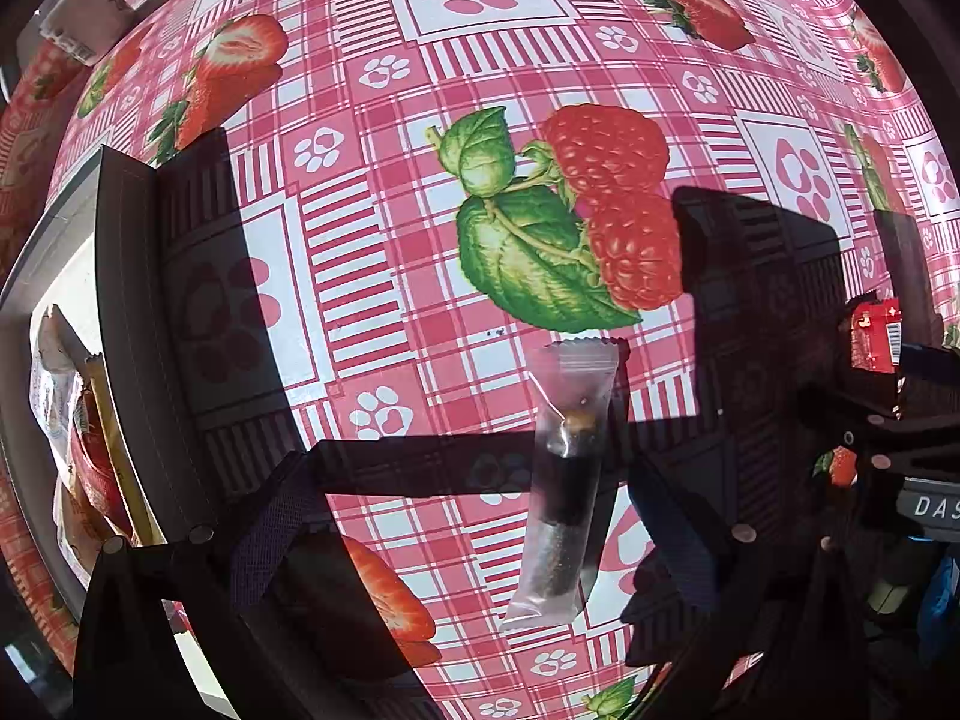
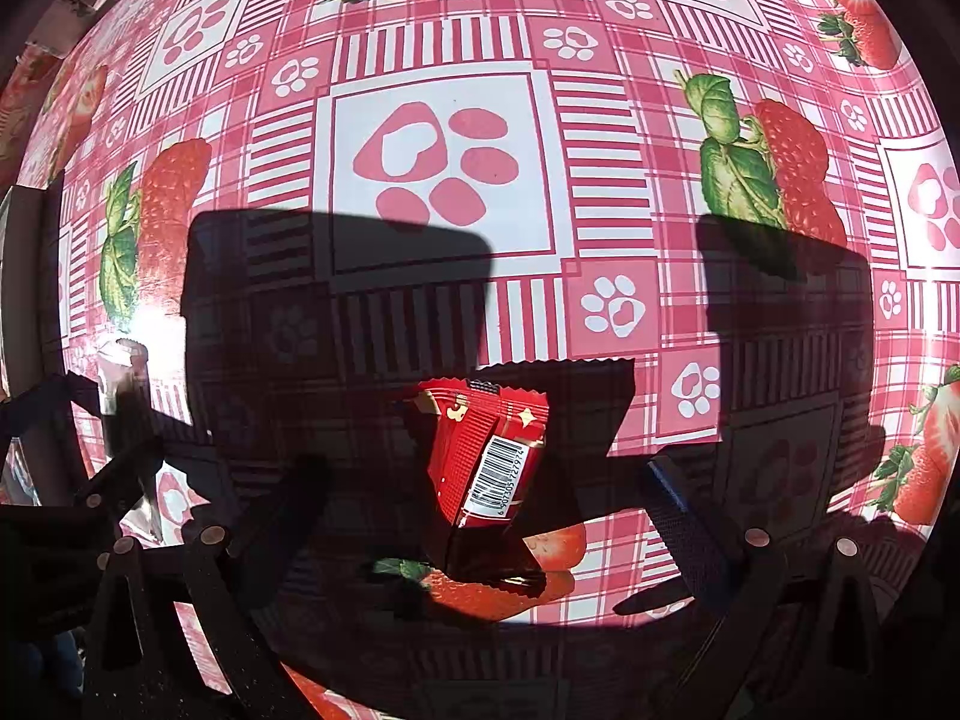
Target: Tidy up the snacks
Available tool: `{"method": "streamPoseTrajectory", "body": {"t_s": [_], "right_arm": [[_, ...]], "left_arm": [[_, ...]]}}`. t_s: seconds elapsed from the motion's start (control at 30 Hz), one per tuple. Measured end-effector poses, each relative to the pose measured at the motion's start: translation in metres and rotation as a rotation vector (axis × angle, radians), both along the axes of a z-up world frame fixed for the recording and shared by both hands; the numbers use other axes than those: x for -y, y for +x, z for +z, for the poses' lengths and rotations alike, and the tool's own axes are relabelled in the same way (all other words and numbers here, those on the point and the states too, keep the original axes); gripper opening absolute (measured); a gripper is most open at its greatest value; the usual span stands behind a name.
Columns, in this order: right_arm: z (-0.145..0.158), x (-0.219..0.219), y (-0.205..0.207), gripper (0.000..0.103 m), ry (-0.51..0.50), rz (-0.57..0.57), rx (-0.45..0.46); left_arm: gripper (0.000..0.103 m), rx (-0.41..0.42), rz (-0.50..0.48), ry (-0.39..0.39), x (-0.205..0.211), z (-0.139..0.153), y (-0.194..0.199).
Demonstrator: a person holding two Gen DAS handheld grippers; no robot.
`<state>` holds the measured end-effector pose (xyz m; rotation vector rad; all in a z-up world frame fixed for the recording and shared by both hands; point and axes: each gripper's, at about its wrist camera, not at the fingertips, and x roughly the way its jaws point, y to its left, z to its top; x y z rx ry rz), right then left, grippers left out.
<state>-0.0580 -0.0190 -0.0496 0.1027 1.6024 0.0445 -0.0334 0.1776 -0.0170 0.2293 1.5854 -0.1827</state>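
A clear packet with a dark snack stick (image 1: 564, 480) lies on the strawberry tablecloth between the wide-open fingers of my left gripper (image 1: 474, 516), which hovers over it without touching. A red snack packet with a barcode (image 2: 489, 456) lies on the cloth between the wide-open fingers of my right gripper (image 2: 498, 510). The red packet also shows at the right edge of the left wrist view (image 1: 875, 339). The clear packet shows at the left of the right wrist view (image 2: 123, 378).
A dark-walled box (image 1: 129, 312) at the left holds several snack packets (image 1: 90, 438). A white packet (image 1: 84, 12) lies at the far left corner of the table. The pink checked tablecloth (image 1: 480, 60) stretches ahead. Hard shadows of both grippers fall on it.
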Motion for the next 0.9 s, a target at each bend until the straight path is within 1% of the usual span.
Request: {"method": "streamPoseTrajectory", "body": {"t_s": [0.13, 0.33, 0.9], "right_arm": [[0.0003, 0.0000, -0.0003, 0.103, 0.000, 0.000, 0.001], [0.0003, -0.0001, -0.0004, 0.103, 0.000, -0.001, 0.001], [-0.0003, -0.0003, -0.0002, 0.103, 0.001, -0.003, 0.001]], "left_arm": [[0.103, -0.019, -0.002, 0.008, 0.0033, -0.0015, 0.0004], [0.103, -0.022, -0.002, 0.007, 0.0060, -0.0022, -0.0010], [0.103, -0.004, -0.005, 0.001, 0.0037, -0.0005, -0.0026]]}}
